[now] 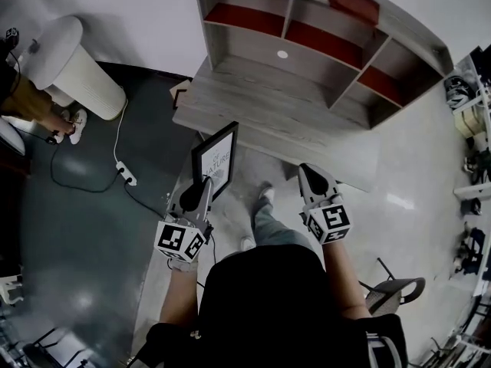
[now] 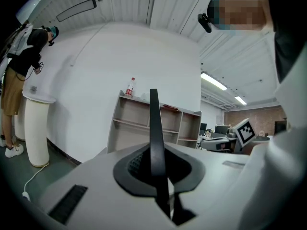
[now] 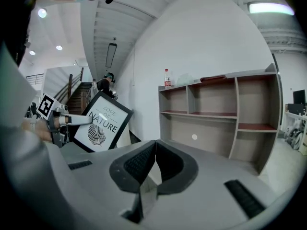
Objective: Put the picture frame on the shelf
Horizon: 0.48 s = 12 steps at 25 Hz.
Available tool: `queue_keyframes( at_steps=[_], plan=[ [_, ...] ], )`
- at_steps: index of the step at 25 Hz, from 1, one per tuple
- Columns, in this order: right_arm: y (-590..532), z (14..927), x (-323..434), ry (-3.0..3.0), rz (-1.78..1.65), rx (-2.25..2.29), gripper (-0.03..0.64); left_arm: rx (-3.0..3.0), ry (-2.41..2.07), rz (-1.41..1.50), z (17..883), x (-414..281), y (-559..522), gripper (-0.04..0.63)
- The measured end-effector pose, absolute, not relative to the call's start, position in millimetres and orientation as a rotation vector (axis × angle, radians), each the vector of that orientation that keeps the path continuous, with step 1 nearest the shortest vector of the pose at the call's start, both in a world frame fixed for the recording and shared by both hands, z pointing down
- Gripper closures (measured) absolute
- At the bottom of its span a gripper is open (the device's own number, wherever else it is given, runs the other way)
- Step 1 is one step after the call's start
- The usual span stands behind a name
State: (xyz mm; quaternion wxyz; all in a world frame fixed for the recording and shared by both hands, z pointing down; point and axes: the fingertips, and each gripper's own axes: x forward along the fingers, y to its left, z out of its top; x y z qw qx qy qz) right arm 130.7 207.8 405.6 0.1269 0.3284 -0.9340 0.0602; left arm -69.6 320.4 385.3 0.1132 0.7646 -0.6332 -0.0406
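The left gripper has its fingers closed narrowly on the picture frame, pinching the lower edge of its black border. In the left gripper view the frame is seen edge-on as a thin dark blade rising from between the two pads, which press on either face of it. The frame stands nearly upright in the grip, off the floor and resting on nothing. Its white print with a leaf and lettering faces the right gripper's camera. In the head view it hangs in front of the shelf, at the front edge of the shelf's low deck and toward that edge's left end. No part of it is in a compartment. The right gripper is held level with the left one, well apart from the frame, farther right along the same front edge. Its fingers are pressed fully together with nothing between them. A bottle stands on the top board of the shelf near its left corner.
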Motion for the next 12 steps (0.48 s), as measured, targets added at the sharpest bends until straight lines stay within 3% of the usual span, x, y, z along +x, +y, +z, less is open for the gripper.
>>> queue_keyframes(
  at_steps=[12],
  plan=[
    [55.1,409.0,81.7,-2.7,0.219,0.904,0.62,2.25,-1.806,-0.082,382.7,-100.4,167.2,0.558]
  ],
)
